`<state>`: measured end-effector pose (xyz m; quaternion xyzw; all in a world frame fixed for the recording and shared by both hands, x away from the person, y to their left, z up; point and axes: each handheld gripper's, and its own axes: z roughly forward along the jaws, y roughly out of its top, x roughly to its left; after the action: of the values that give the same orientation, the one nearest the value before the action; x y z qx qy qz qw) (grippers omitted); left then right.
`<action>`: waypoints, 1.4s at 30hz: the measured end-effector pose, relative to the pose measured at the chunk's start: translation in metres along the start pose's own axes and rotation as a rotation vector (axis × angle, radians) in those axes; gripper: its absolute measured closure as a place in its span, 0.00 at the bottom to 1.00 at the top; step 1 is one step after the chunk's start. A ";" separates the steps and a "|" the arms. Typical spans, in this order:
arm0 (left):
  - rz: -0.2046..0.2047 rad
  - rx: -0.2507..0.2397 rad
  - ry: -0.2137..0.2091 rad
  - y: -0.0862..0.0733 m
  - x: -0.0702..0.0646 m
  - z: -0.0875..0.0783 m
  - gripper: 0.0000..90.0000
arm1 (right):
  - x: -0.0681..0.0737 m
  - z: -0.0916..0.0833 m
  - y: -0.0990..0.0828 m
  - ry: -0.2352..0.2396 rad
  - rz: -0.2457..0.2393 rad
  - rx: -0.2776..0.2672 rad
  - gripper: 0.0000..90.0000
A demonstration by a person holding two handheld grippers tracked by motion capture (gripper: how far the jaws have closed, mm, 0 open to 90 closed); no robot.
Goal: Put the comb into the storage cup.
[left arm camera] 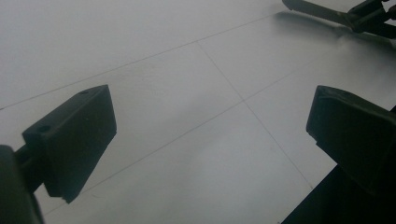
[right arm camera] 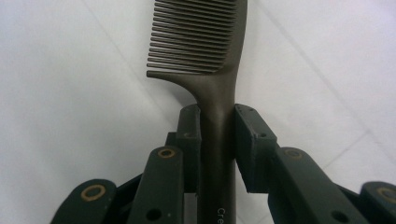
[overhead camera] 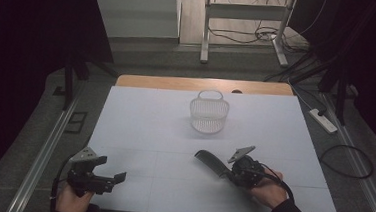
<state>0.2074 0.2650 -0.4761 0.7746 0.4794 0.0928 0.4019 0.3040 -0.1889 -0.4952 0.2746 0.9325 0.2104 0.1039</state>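
While your left gripper point(overhead camera: 119, 177) hovers wide open with nothing between its pads at the near left corner of the white table point(overhead camera: 139, 132), your right gripper point(overhead camera: 230, 174) is clamped on the handle of a dark comb point(overhead camera: 211, 163) near the middle front. In the right gripper view, both pads press the comb's handle point(right arm camera: 217, 140), its teeth pointing away from you and to the left. Farther back, near the table's centre, a white wire basket point(overhead camera: 208, 112) stands upright with its handle raised; its inside looks empty, well apart from the comb.
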 end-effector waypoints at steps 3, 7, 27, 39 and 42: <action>-0.005 -0.009 -0.016 0.000 0.000 -0.001 0.02 | 0.000 -0.004 -0.001 0.004 -0.002 -0.019 0.80; -0.001 -0.024 -0.031 0.002 -0.002 0.001 0.01 | 0.001 -0.007 -0.002 0.006 -0.003 -0.041 0.80; 0.067 -0.080 -0.062 0.028 -0.013 0.011 0.00 | 0.004 -0.029 -0.004 -0.003 -0.039 -0.162 0.80; 0.102 -0.057 -0.103 0.056 -0.023 0.026 0.00 | 0.005 -0.038 -0.006 -0.033 -0.050 -0.209 0.80; 0.110 -0.061 -0.116 0.063 -0.025 0.029 0.00 | 0.006 -0.040 -0.006 -0.046 -0.061 -0.219 0.80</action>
<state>0.2521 0.2149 -0.4441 0.7914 0.4088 0.0843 0.4467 0.2840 -0.2040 -0.4626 0.2378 0.9092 0.3014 0.1612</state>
